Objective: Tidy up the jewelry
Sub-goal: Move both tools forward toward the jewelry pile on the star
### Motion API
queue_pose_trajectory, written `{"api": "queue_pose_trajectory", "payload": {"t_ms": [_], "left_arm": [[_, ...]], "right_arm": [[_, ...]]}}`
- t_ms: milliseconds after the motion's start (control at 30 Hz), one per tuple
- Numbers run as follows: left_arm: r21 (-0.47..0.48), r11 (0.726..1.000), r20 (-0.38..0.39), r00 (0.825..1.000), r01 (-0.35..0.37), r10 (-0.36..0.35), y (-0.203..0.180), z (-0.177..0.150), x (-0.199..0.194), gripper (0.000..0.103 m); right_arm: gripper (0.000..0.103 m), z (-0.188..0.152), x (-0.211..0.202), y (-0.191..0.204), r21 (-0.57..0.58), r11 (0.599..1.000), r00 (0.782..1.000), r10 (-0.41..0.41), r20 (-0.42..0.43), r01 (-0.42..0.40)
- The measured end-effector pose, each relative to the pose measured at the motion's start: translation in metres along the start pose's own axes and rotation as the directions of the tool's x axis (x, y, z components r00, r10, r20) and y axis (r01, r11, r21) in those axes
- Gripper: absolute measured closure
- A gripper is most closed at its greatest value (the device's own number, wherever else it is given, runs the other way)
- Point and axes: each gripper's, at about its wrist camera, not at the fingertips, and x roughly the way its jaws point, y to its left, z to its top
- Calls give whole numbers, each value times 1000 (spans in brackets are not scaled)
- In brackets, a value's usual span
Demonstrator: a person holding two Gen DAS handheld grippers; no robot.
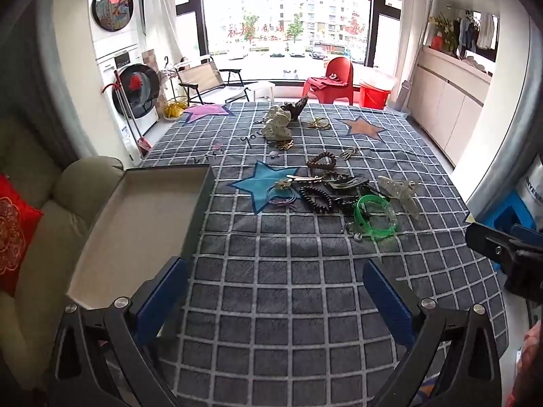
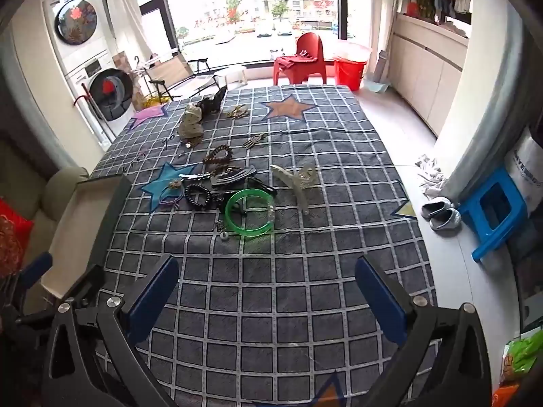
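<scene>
Start of sorting: both my grippers, left gripper (image 1: 275, 300) and right gripper (image 2: 268, 296), fingers spread, empty. Box (image 1: 142, 224) at frame left empty. Next: reach green bangle (image 2: 250, 216), pinch rim.

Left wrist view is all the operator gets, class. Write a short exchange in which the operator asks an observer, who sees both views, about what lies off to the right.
Operator: That black shape at my right edge, is it open?
Observer: Yes. It is the right tool, wide open, with nothing between its fingers, over the bare checked cloth.
Operator: What lies past the cloth's right side?
Observer: A pair of grey slippers beside a blue stool.
</scene>
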Motion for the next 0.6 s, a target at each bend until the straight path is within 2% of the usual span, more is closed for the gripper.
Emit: {"api": "queue_pose_trajectory", "payload": {"t_ms": [300,367,433,600], "left_arm": [[17,999,14,999,29,-30,1,-8,-17,0],[23,999,7,999,33,-34,1,-10,-14,0],[28,999,-13,999,35,-35,0,-11,-9,0],[6,999,-34,998,49,-49,-1,-15,0,0]], "right_arm": [[0,-13,16,-31,13,997,997,-72,8,72],[0,-15,18,-33,32,998,999,-49,2,49],[0,-14,20,-39,68,998,1000,16,-12,-15],[0,-12,11,-42,57,998,1000,-14,25,13]]}}
